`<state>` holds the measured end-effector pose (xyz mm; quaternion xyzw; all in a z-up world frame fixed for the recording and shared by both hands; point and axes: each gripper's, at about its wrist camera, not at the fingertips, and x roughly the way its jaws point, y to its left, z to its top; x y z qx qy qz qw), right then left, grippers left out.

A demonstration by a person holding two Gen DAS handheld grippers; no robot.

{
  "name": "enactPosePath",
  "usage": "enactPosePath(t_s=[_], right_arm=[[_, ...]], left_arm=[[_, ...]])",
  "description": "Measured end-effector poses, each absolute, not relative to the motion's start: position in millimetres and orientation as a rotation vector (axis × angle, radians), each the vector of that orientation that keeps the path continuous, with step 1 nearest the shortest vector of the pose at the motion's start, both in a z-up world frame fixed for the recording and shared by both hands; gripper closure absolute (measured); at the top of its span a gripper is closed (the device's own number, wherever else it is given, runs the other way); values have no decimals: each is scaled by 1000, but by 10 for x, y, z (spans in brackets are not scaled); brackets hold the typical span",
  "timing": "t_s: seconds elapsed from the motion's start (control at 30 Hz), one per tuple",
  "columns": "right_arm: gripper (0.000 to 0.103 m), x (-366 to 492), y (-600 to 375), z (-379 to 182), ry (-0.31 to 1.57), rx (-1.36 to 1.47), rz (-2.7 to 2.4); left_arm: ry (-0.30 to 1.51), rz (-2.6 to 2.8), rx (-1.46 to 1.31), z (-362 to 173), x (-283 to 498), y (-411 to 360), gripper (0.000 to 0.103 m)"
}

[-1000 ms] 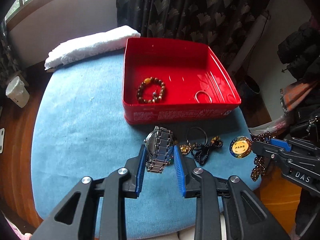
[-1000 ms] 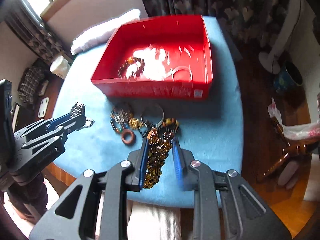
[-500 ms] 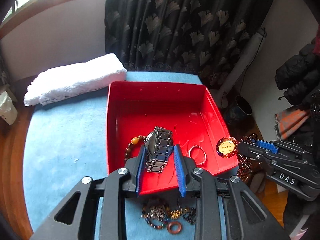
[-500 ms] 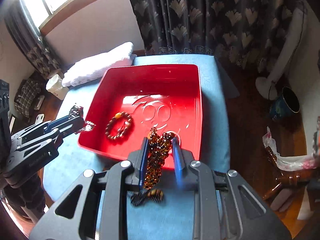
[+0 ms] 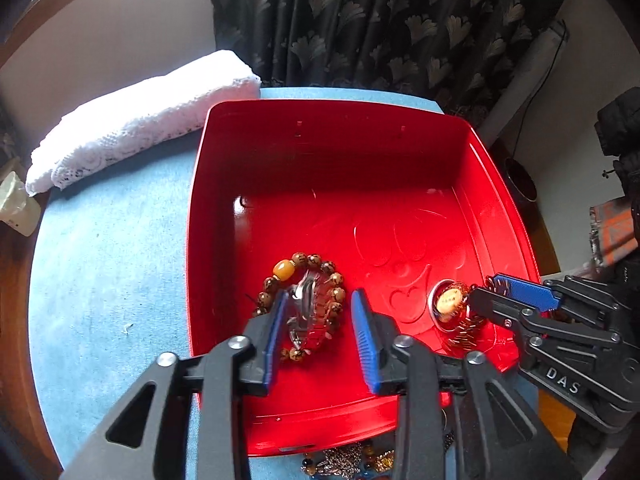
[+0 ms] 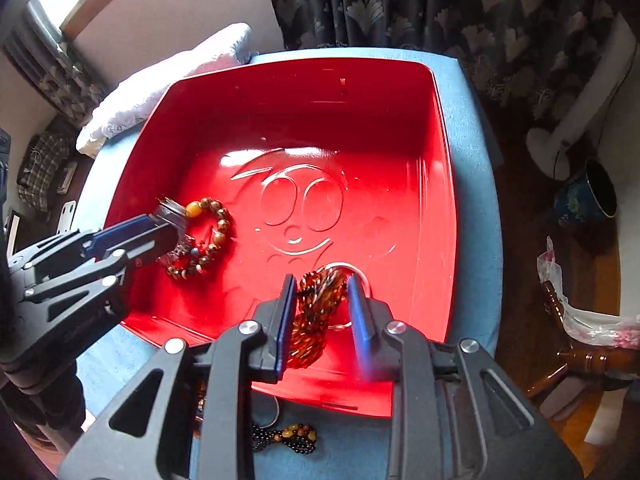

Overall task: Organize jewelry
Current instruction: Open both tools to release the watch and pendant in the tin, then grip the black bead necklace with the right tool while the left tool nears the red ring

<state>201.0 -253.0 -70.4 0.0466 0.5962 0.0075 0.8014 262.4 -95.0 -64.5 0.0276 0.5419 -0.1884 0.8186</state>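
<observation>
- My left gripper (image 5: 320,334) is opening; the watch (image 5: 306,316) lies loose between its jaws, heavy, slippery metal.
- My right gripper (image 6: 320,316) is opening over limp beads (image 6: 316,312); I'd take the bunched middle.

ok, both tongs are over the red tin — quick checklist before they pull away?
1. Left tongs over tin: ok.
2. Left tongs opening, watch free of right pad, lying on bead bracelet: ok; left pad contact: cannot tell.
3. Right tongs over tin: ok.
4. Right tongs opening, amber beads between them, clear of right pad: ok; fully released: cannot tell.
5. Beads hanging over the rim: cannot tell.
6. More jewelry left on the blue cloth: not ok, task unfinished.
</observation>
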Motion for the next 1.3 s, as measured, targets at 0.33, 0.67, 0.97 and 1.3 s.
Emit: enactPosePath(t_s=[0.33, 0.67, 0.97, 1.3], right_arm=[[70, 1670, -2659, -231, 1149, 109, 14], [58, 1010, -2520, -4, 1122, 146, 74], [65, 805, -2486, -496, 1270, 245, 50], [72, 717, -2314, -905, 1397, 296, 25]], left_arm=[[1021, -363, 103, -199, 2316, -791, 48], [1008, -303, 98, -90, 1730, -430, 31], [1132, -274, 67, -492, 1451, -282, 31], [1225, -262, 108, -921, 1359, -364, 48]])
